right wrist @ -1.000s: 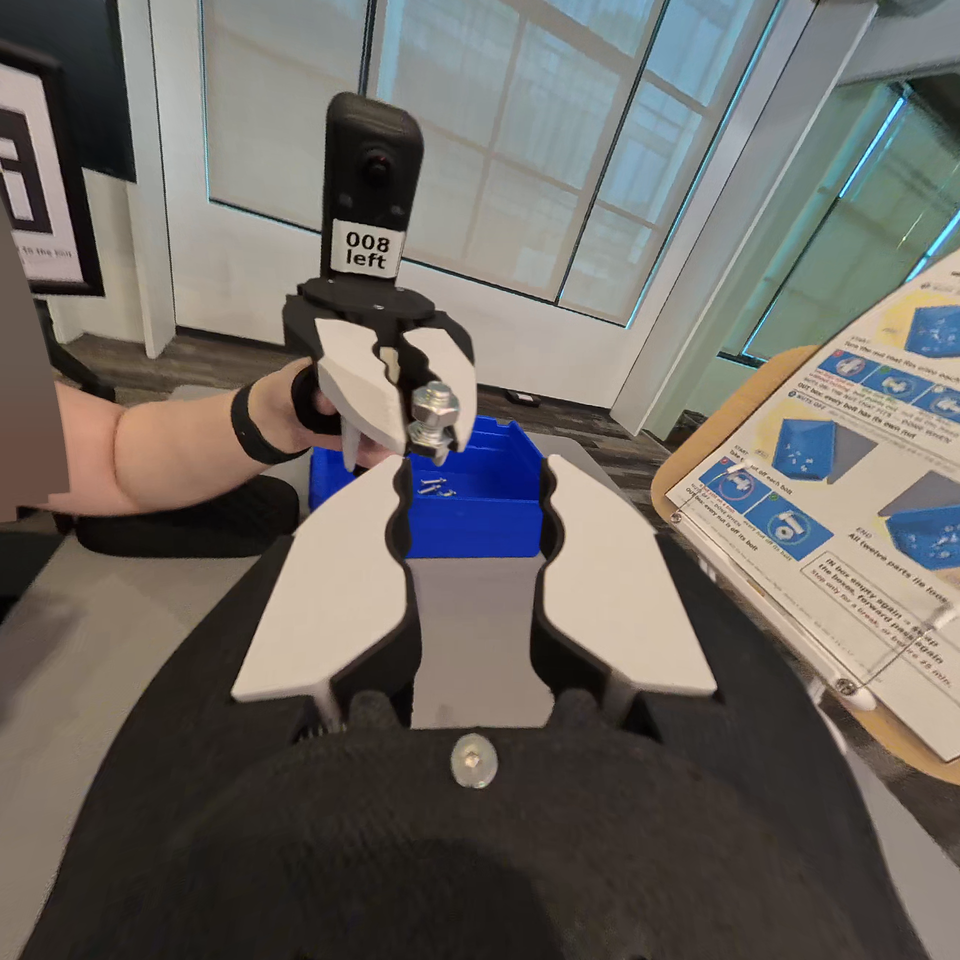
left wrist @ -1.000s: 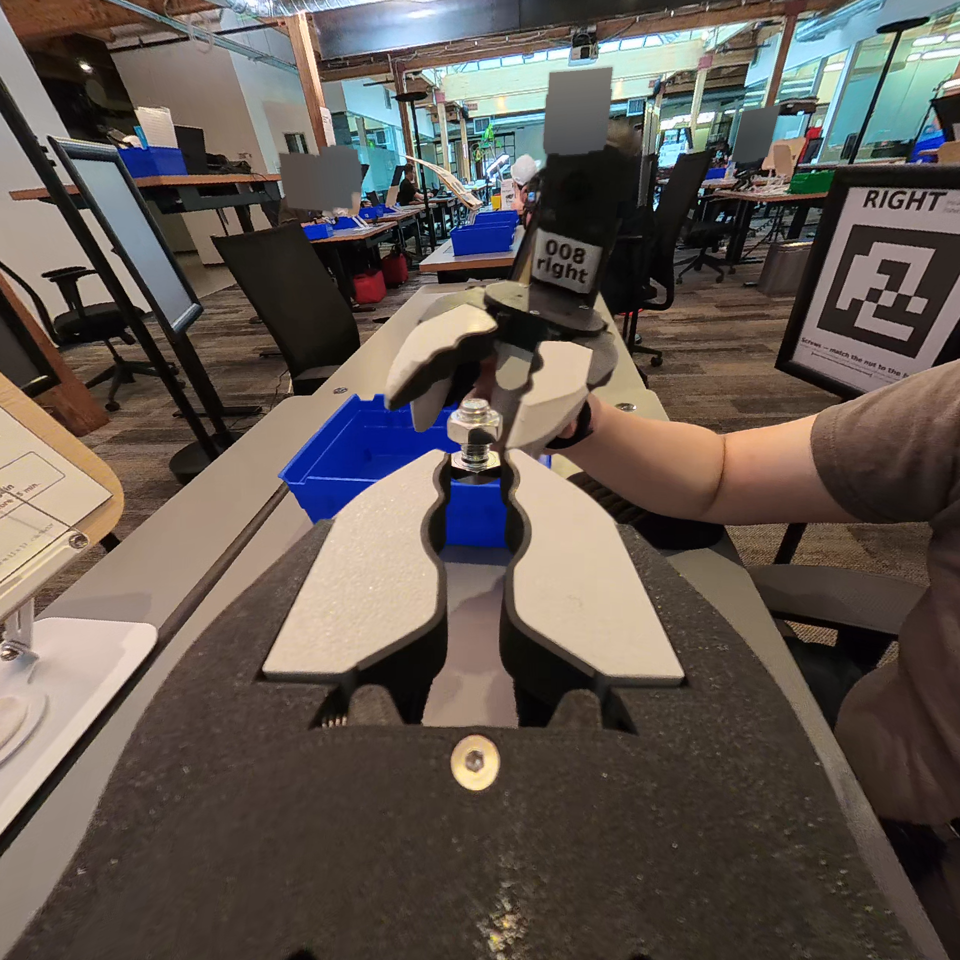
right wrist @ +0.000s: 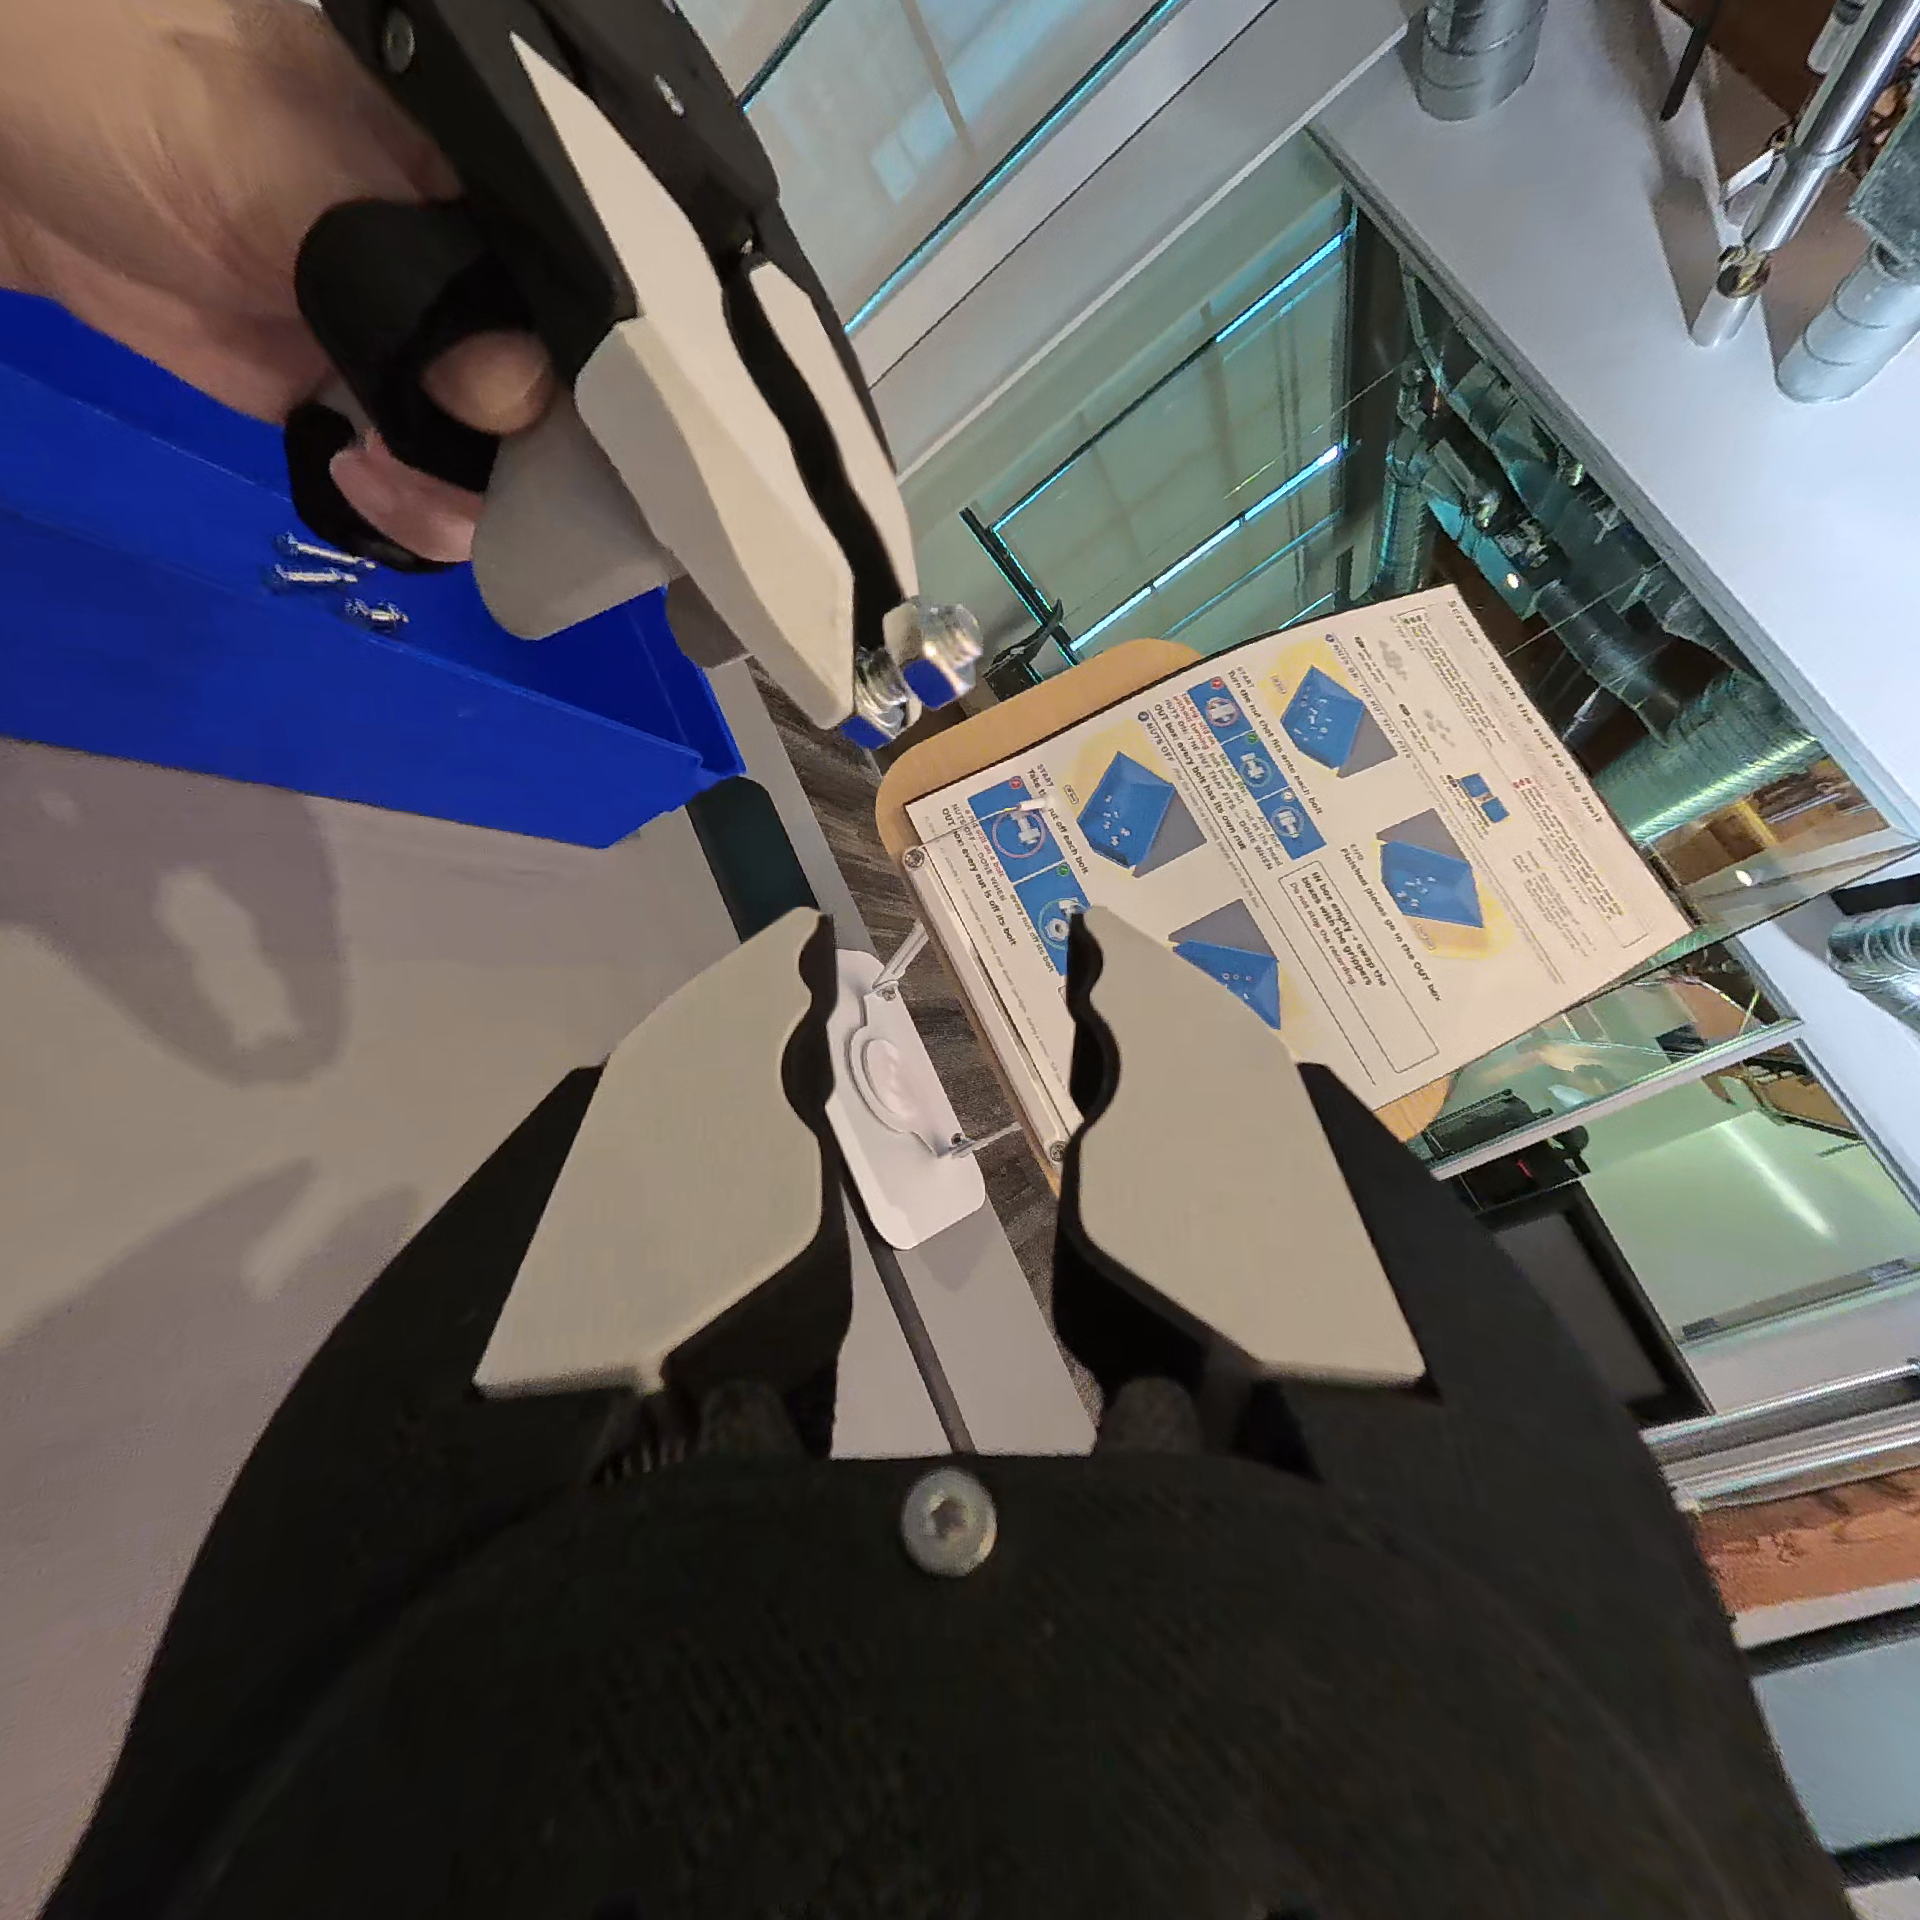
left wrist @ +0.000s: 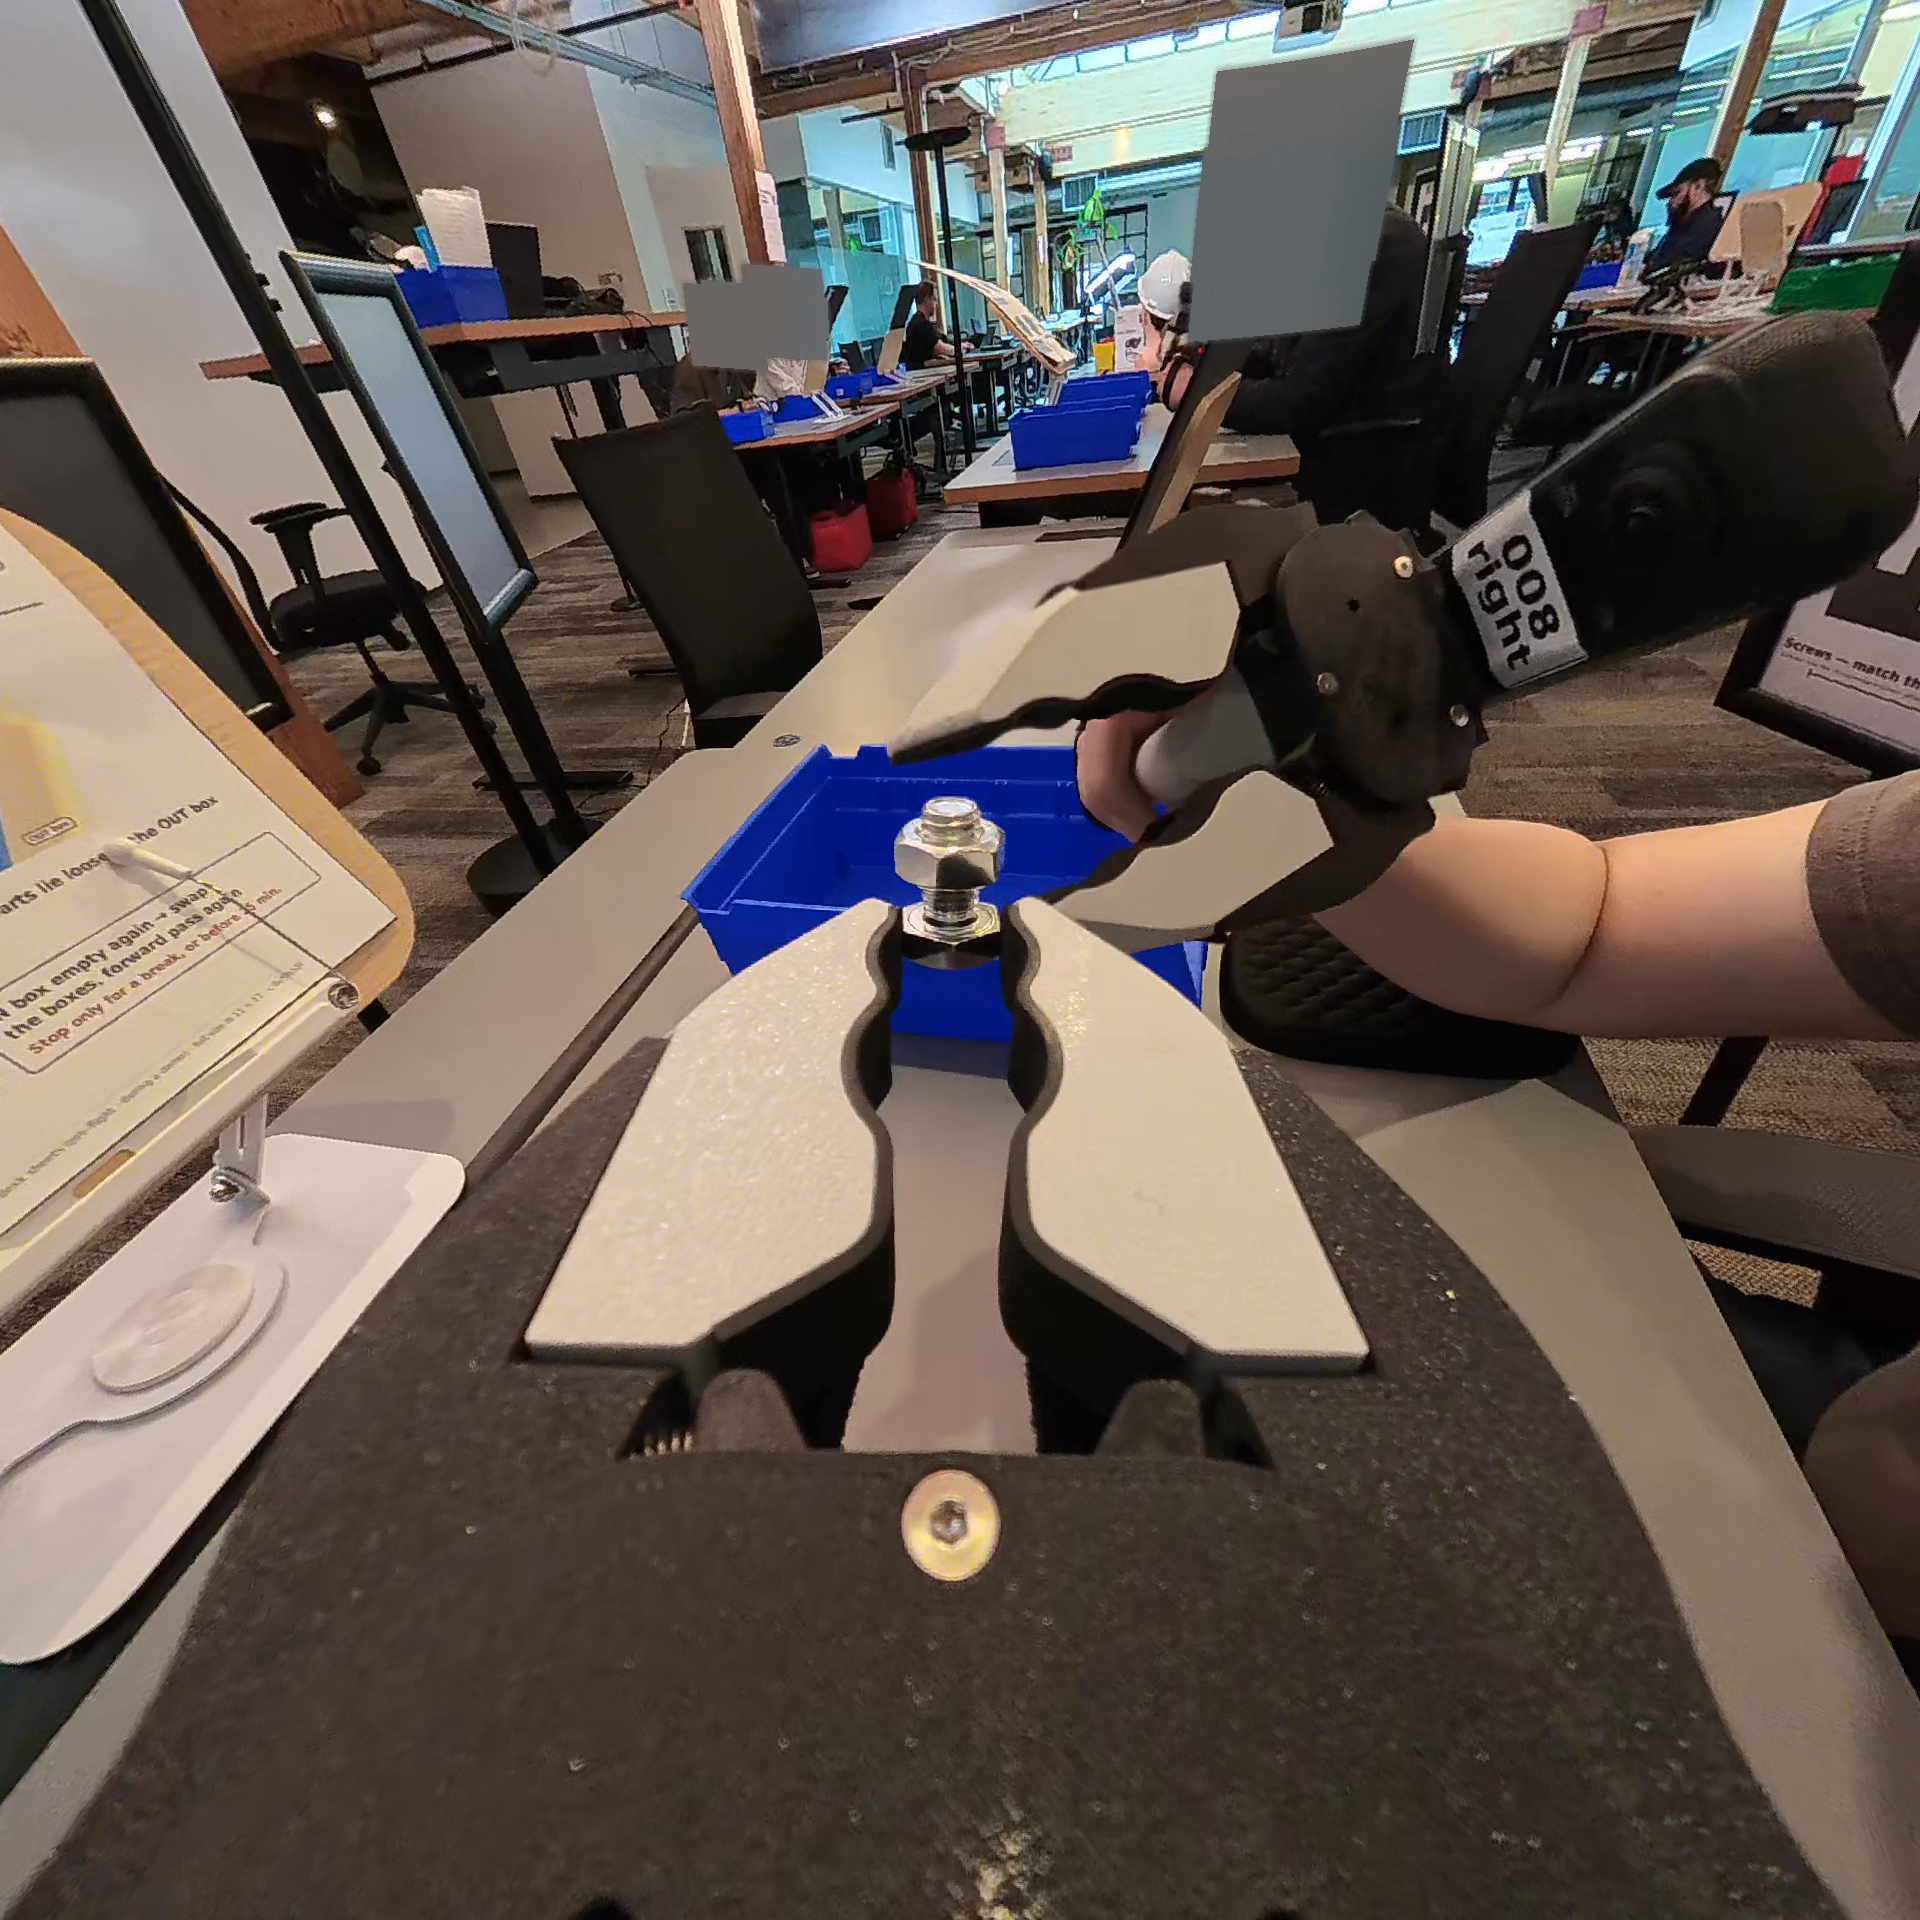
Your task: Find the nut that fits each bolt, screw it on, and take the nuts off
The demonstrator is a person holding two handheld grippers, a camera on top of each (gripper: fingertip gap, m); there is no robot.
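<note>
You are clamping the bolt [left wrist: 945, 914] upright in your left gripper [left wrist: 948, 940], presenting its hex nut [left wrist: 947, 854] to the gaping, empty right gripper [right wrist: 948, 940].

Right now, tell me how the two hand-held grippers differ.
The left hand-held gripper is shut on the bolt, held upright with its nut on; the right hand-held gripper is open and holds nothing. The left points level; the right is rolled sideways. Both have grey fingers.

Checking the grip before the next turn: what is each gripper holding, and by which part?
Left gripper clamps the bolt by its lower end, nut above. Right gripper is open and holds nothing.
</note>
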